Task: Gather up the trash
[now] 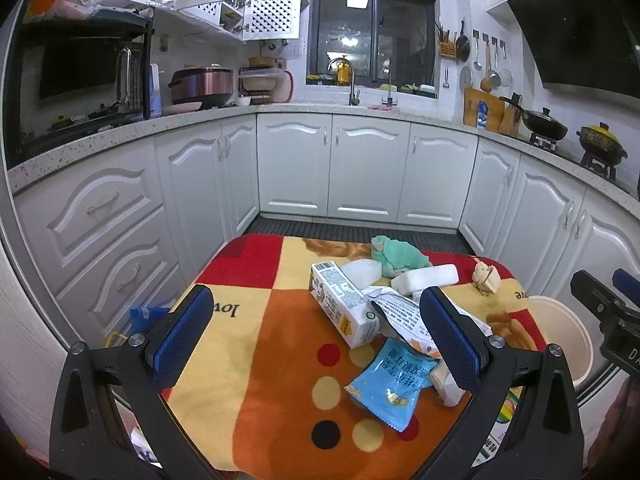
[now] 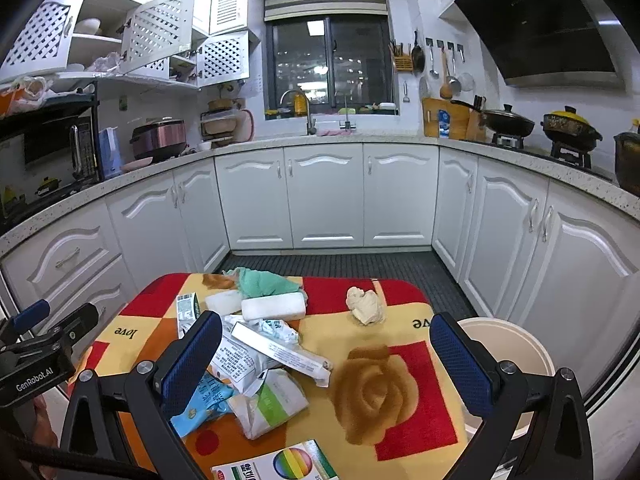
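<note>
Hovering with jaws spread wide and empty on both the left gripper point(image 1: 316, 332) and right gripper point(image 2: 326, 354), nearest the crumpled blue snack wrapper point(image 1: 386, 386) lying between left fingers, white round bin point(image 2: 516, 344) rightward.

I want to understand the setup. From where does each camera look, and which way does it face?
Left wrist: sits behind the open left gripper, faces the table and sink wall; the right gripper shows at the right edge.
Right wrist: sits behind the open right gripper, same direction; the left gripper shows at the left edge.
Both share the blue packet, crumpled paper and bin.
</note>
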A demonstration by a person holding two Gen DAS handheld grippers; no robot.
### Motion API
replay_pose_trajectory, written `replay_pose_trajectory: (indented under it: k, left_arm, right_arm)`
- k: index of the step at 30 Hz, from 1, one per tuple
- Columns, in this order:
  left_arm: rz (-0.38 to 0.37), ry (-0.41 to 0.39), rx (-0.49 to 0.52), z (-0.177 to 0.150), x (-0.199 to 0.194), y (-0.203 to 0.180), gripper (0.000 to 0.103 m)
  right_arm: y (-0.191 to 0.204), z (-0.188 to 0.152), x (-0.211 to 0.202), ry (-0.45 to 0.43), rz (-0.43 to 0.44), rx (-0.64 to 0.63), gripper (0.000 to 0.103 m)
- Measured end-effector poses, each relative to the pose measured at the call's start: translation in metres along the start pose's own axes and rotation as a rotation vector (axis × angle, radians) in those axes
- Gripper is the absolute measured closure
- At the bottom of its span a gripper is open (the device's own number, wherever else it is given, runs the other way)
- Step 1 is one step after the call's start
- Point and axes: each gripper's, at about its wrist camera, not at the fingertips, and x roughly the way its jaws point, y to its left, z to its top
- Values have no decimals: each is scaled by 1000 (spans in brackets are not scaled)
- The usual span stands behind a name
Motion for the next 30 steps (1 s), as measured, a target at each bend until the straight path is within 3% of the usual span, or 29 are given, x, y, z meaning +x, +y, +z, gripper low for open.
replay_pose_trajectory:
  k: [30]
  left_arm:
    - [4, -33, -12, -3, -1, 0, 0]
  right_arm:
    - [-9, 1, 0, -17, -56, 29, 0]
